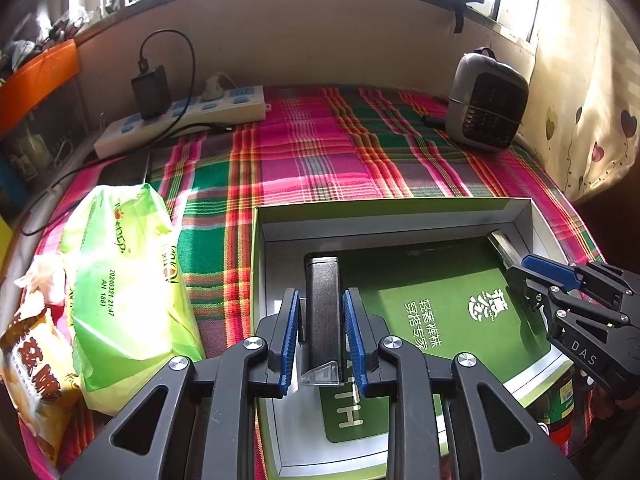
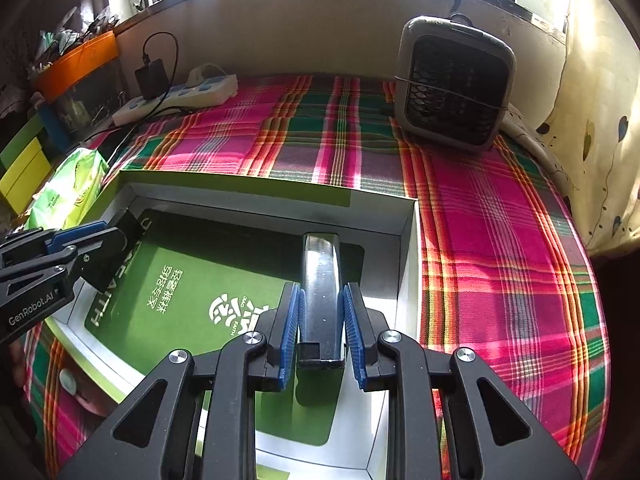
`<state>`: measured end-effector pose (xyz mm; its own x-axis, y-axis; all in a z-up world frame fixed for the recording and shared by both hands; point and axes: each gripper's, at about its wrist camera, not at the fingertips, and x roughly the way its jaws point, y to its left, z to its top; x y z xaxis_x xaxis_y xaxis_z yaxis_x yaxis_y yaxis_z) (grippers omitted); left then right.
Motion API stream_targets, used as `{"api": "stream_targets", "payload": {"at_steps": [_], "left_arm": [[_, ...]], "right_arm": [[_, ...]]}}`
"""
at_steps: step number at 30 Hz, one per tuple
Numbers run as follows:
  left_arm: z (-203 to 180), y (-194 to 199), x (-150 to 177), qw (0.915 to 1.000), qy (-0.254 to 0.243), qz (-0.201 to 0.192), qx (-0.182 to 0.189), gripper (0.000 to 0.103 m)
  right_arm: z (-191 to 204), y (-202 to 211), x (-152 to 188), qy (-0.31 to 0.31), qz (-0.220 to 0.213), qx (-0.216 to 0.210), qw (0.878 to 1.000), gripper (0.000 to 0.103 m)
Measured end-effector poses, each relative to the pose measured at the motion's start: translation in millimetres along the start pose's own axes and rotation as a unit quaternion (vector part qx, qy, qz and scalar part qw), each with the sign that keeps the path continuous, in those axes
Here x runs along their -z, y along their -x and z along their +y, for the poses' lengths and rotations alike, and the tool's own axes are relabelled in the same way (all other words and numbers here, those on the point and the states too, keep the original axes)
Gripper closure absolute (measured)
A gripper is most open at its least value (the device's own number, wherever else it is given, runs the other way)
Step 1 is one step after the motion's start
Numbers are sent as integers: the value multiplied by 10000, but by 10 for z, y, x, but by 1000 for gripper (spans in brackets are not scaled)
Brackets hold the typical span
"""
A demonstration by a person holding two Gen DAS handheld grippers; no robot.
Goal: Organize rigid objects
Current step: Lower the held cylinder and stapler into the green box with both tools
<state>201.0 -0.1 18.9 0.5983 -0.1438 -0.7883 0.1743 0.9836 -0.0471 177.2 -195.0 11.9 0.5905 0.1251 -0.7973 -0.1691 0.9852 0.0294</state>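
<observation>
An open white box with a green rim lies on the plaid cloth, with a green printed card flat inside. My left gripper is shut on a matte black bar with a clear plastic end, held over the box's left part. In the right wrist view this left gripper and its bar sit at the box's left wall. My right gripper is shut on a glossy dark bar over the box's right side. From the left wrist it shows as the right gripper with the glossy bar.
A grey fan heater stands at the back right. A power strip with a black charger lies at the back left. A green tissue pack and a snack bag lie left of the box; a jar stands near its right corner.
</observation>
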Motion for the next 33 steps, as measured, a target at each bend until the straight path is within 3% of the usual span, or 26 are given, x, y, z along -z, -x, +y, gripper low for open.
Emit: {"api": "stream_targets", "payload": {"at_steps": [23,33], "left_arm": [[-1,-2,16,10000,8,-2,-43,80],[-9,27,40,10000,-22,9,-49,78]], "right_arm": [[-27,18,4,-76,-46,-85,9999,78],[-22,72,29,-136,-119,-157,9997,69]]}}
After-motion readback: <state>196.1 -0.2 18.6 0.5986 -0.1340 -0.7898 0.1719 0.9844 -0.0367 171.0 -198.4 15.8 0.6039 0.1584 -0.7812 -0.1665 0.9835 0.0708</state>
